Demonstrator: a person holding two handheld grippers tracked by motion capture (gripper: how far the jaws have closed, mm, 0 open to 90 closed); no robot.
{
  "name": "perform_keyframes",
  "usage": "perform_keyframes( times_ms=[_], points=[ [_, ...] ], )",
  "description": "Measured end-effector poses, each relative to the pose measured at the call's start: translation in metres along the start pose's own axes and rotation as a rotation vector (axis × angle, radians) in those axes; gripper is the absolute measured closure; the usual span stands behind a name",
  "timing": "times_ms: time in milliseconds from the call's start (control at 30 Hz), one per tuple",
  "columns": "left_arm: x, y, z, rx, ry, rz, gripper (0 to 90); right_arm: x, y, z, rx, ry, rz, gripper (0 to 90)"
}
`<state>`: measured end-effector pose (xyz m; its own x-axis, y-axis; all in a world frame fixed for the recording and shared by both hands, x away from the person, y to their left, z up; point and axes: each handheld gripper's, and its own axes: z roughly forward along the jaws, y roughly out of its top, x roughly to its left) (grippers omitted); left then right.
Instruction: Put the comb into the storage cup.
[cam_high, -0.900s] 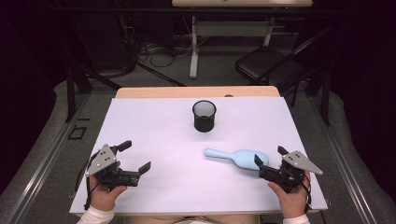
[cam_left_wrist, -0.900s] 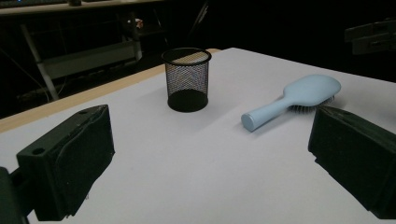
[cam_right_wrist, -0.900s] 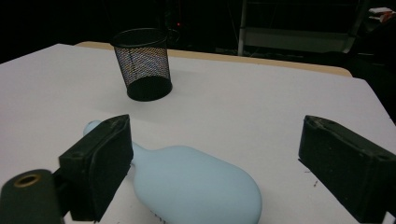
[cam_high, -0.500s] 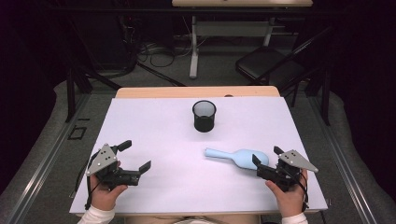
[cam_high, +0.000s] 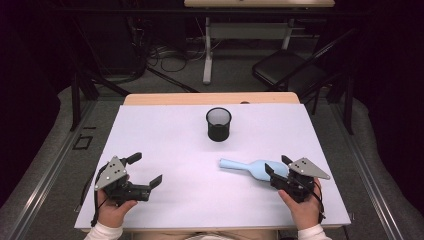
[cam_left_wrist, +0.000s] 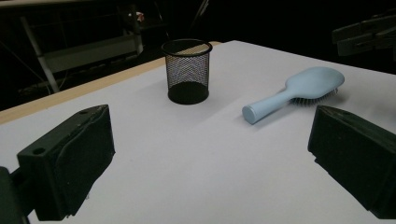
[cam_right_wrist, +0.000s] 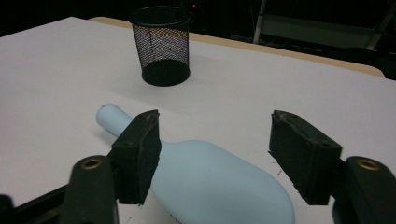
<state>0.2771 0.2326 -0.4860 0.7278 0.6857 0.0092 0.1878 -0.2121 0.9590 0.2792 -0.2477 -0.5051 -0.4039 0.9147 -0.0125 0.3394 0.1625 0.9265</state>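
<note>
Thing in hand: a pale blue hairbrush, lying bristles-down on the white tabletop.
Where it lies: its broad head sits right under the right tongs, between the two pads; its handle points away from them toward the black mesh cup, which stands well apart.
Right tongs: spread to either side of the head, pads not yet pressing on it; the jaws have just been closing in.
Left tongs: spread wide over bare tabletop, nothing between them, far from the hairbrush.
Likely feel: light, stiff plastic; the smooth domed back looks slippery, so pads could skate off the curve.
Best hold: across the head's side edges as the right tongs stand now, or on the narrower handle.
Fragility: sturdy; only the bristles seem soft.
</note>
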Motion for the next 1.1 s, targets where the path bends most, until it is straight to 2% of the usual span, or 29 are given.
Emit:
perform_keyframes(
  times_ms=[167, 300, 367, 433, 600, 800, 900, 967, 1100],
  points=[
    [0.000, -0.001, 0.000, 0.002, 0.003, -0.005, 0.5, 0.002, 0.003, 0.006, 0.023, 0.030, 0.008, 36.0],
    [0.002, -0.001, 0.000, 0.003, 0.003, -0.010, 0.5, 0.003, 0.005, 0.009, 0.039, 0.032, 0.005, 36.9],
    [0.002, -0.002, 0.001, 0.005, 0.008, -0.014, 0.5, 0.004, 0.007, 0.010, 0.040, 0.038, 0.013, 36.9],
    [0.002, -0.002, 0.000, 0.009, 0.010, -0.018, 0.8, 0.002, 0.010, 0.013, 0.060, 0.066, 0.043, 38.0],
    [0.003, -0.002, -0.002, 0.002, 0.018, -0.022, 0.8, 0.002, 0.018, 0.019, 0.079, 0.072, 0.044, 38.0],
    [0.003, -0.002, -0.002, 0.008, 0.018, -0.019, 0.9, 0.004, 0.028, 0.029, 0.136, 0.090, 0.043, 42.1],
    [0.004, -0.003, -0.001, 0.012, 0.021, -0.024, 0.9, 0.005, 0.035, 0.043, 0.182, 0.124, 0.053, 42.7],
    [0.004, -0.003, -0.001, 0.010, 0.018, -0.026, 0.9, 0.005, 0.036, 0.046, 0.192, 0.127, 0.056, 43.0],
    [0.004, -0.004, -0.001, 0.010, 0.016, -0.027, 0.9, 0.009, 0.042, 0.061, 0.244, 0.154, 0.044, 46.5]
  ],
)
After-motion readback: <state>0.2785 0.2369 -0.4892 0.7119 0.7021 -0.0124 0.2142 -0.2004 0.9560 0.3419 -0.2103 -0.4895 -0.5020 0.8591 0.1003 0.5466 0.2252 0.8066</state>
